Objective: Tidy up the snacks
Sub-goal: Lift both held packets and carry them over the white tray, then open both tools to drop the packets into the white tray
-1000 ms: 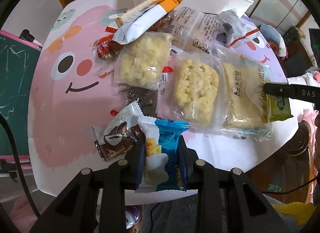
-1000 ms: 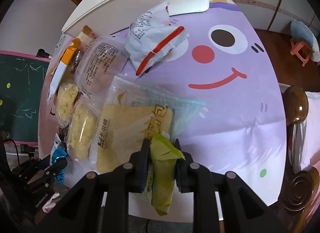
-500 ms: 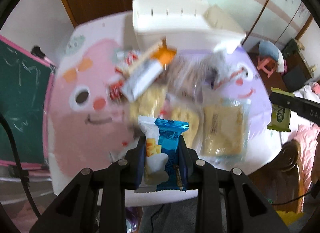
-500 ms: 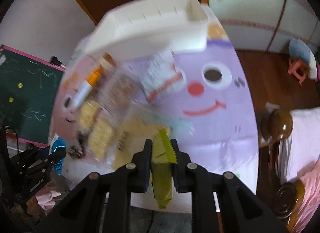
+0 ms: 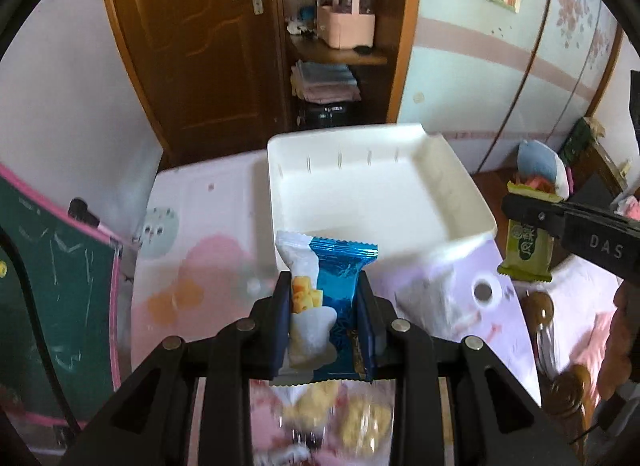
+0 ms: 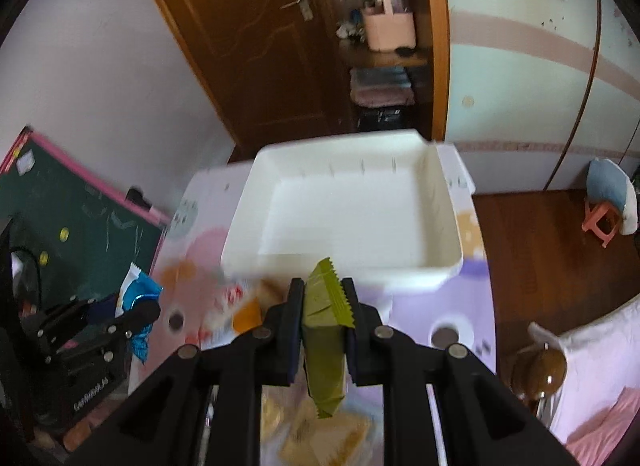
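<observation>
Left wrist view: my left gripper (image 5: 323, 322) was clamped on the blue-and-white snack packet (image 5: 326, 306), same grip as a second ago, but the scene under it had changed. Then the packet sat low over the snack pile on the table; now both grippers were raised and pointed at the white bin (image 5: 360, 201), whose bare interior filled the middle of the view. The pile had dropped to a blur at the bottom edge, two pale puffed snacks (image 5: 336, 418) just showing between my fingers.

My right gripper (image 6: 323, 322) was shut on the green snack packet (image 6: 323, 346), as before, held upright just short of the bin's near rim (image 6: 340, 278).

Cross-check: the left view showed the right gripper side-on (image 5: 568, 225) with the green packet hanging below its jaws, over the purple part of the table mat (image 5: 448, 286). The right view showed the left gripper (image 6: 132, 314) well off to the side with the blue packet (image 6: 138, 292) sticking up, near the green chalkboard (image 6: 60, 217). Only the right view showed blurred snacks (image 6: 248, 306) lying against the bin's front wall.

Count: two grippers, two held packets, one bin. Loose snacks too blurred to count.
</observation>
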Action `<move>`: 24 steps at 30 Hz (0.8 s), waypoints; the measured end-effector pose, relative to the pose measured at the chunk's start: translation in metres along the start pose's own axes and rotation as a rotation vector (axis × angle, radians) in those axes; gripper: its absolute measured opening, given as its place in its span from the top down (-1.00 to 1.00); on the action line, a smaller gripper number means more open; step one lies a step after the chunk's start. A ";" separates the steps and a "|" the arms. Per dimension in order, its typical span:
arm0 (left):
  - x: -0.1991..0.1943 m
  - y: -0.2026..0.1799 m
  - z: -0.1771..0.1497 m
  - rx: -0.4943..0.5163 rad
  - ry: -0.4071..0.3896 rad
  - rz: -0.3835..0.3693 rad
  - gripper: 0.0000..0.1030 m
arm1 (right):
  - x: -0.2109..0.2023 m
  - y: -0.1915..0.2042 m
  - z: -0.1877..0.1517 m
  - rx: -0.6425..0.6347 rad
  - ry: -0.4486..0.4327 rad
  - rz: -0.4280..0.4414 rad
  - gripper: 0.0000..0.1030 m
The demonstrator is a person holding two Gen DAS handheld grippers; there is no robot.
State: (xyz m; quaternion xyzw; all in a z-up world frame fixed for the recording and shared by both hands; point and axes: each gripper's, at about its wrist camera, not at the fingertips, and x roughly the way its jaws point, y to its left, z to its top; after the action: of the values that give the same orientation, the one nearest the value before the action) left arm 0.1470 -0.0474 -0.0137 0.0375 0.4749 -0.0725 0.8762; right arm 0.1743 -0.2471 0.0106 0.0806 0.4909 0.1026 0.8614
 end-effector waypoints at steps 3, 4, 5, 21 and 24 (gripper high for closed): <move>0.025 0.007 0.031 -0.013 0.009 -0.009 0.47 | 0.023 -0.006 0.028 0.037 0.001 -0.012 0.66; 0.035 0.009 0.043 -0.014 0.014 -0.007 0.47 | 0.031 -0.007 0.036 0.049 0.005 -0.022 0.66; 0.043 0.010 0.050 -0.012 0.017 -0.006 0.47 | 0.038 -0.009 0.041 0.057 0.007 -0.030 0.66; 0.154 0.000 0.104 0.026 0.093 -0.014 0.45 | 0.126 -0.036 0.090 0.145 0.092 -0.110 0.63; 0.160 -0.001 0.102 0.030 0.096 -0.005 0.31 | 0.129 -0.037 0.091 0.149 0.096 -0.106 0.52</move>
State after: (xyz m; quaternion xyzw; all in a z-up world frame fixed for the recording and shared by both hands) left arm 0.3173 -0.0771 -0.0917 0.0527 0.5153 -0.0798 0.8517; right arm 0.3209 -0.2533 -0.0591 0.1134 0.5412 0.0241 0.8328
